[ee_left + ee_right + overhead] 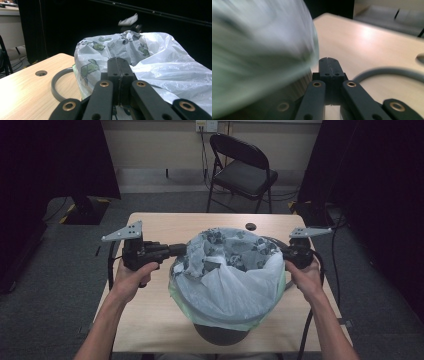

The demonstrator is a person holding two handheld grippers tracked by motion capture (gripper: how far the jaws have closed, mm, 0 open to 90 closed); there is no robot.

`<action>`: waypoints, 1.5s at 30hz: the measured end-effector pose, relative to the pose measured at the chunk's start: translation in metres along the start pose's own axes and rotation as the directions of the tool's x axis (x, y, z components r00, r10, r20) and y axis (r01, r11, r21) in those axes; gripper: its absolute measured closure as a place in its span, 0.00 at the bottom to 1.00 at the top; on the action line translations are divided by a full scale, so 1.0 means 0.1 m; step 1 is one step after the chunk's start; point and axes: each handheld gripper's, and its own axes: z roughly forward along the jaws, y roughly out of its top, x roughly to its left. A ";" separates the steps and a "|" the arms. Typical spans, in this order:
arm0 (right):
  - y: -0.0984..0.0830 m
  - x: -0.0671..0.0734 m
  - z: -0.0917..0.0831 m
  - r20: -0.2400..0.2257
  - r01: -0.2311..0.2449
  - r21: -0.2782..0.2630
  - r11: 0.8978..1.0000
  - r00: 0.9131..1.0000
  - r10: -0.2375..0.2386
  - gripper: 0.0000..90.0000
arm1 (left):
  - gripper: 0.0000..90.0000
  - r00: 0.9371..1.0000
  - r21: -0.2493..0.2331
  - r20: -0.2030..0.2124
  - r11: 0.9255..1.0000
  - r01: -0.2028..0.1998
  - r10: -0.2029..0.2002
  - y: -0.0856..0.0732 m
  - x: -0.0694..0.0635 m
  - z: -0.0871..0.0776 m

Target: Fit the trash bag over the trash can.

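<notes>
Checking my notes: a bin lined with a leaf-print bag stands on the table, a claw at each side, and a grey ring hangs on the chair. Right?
Not quite: the ring lies on the table beside the bag, as the left gripper view shows. The rest holds.

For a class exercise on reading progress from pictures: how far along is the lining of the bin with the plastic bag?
Done: the white leaf-printed plastic bag sits in the dark bin, its top folded out over the rim. In hand: the left gripper and right gripper are at opposite sides of the bag, jaws shut; what they pinch cannot be told. Left: the grey ring lies on the wooden table, seemingly not yet fitted.
</notes>
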 end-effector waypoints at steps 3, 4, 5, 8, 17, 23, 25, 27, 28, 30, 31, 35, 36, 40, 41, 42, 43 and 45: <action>-0.07 -0.08 0.06 0.012 -0.030 -0.041 0.999 0.999 0.031 1.00 | 1.00 1.000 0.007 0.002 1.000 -0.001 0.001 0.01 0.00 -0.02; -0.06 -0.08 0.05 0.008 -0.027 -0.061 0.998 1.000 0.027 1.00 | 1.00 1.000 0.013 -0.001 1.000 -0.005 0.005 0.02 0.00 -0.03; -0.03 -0.08 0.01 -0.012 -0.031 -0.095 0.995 0.999 0.030 0.99 | 1.00 1.000 0.015 -0.002 1.000 -0.007 0.007 0.02 0.00 -0.04; 0.12 -0.02 -0.12 -0.009 -0.023 -0.151 0.988 1.000 0.022 0.83 | 1.00 1.000 0.014 0.004 1.000 -0.005 0.005 0.01 -0.01 -0.05; 0.38 0.06 -0.25 0.056 -0.012 -0.176 0.984 0.998 0.022 0.70 | 0.70 0.994 -0.013 -0.095 0.999 0.050 -0.051 0.24 0.23 0.17; 0.43 0.06 -0.23 0.055 -0.025 -0.196 0.980 0.998 0.036 0.66 | 0.71 0.992 0.062 -0.078 0.992 0.108 -0.103 0.22 0.43 0.50; 0.43 0.06 -0.24 0.050 -0.024 -0.199 0.980 0.998 0.035 0.65 | 0.81 0.993 0.050 -0.048 0.993 0.106 -0.103 0.19 0.43 0.54; 0.42 0.06 -0.26 0.051 -0.024 -0.201 0.979 0.998 0.035 0.64 | 0.88 0.994 0.038 -0.047 0.994 0.102 -0.101 0.17 0.42 0.52; 0.42 0.07 -0.27 0.047 -0.027 -0.199 0.980 0.998 0.037 0.63 | 0.88 0.994 0.033 -0.050 0.994 0.103 -0.101 0.17 0.41 0.51; 0.42 0.08 -0.29 0.047 -0.024 -0.199 0.980 0.998 0.034 0.62 | 1.00 0.993 0.018 -0.057 0.994 0.106 -0.105 0.18 0.40 0.44; 0.43 0.09 -0.30 0.050 -0.021 -0.203 0.979 0.998 0.032 0.62 | 1.00 0.994 0.029 -0.057 0.995 0.100 -0.098 0.17 0.40 0.40; 0.45 0.13 -0.35 0.040 -0.014 -0.211 0.977 0.999 0.023 0.59 | 1.00 0.995 0.038 -0.061 0.996 0.077 -0.074 0.16 0.31 0.27; 0.46 0.14 -0.35 0.036 -0.011 -0.211 0.978 0.999 0.019 0.58 | 1.00 0.996 0.035 -0.058 0.997 0.070 -0.068 0.15 0.29 0.25; 0.48 0.20 -0.38 0.029 -0.004 -0.215 0.977 1.000 0.011 0.55 | 1.00 0.999 0.038 -0.025 0.999 0.035 -0.035 0.10 0.13 0.12; 0.49 0.21 -0.39 0.023 -0.002 -0.215 0.977 1.000 0.007 0.54 | 1.00 1.000 0.042 -0.018 0.999 0.026 -0.025 0.09 0.08 0.09; 0.50 0.23 -0.40 0.019 0.000 -0.214 0.977 1.000 0.004 0.53 | 1.00 1.000 0.044 -0.008 0.999 0.017 -0.017 0.08 0.03 0.05; 0.51 0.26 -0.40 0.018 0.005 -0.213 0.977 1.000 -0.001 0.52 | 1.00 1.000 0.044 0.013 0.999 0.011 -0.012 0.06 -0.01 0.01; 0.52 0.30 -0.41 0.000 0.014 -0.214 0.977 1.000 -0.014 0.50 | 1.00 0.999 0.041 0.053 0.999 0.010 -0.012 0.02 -0.07 -0.04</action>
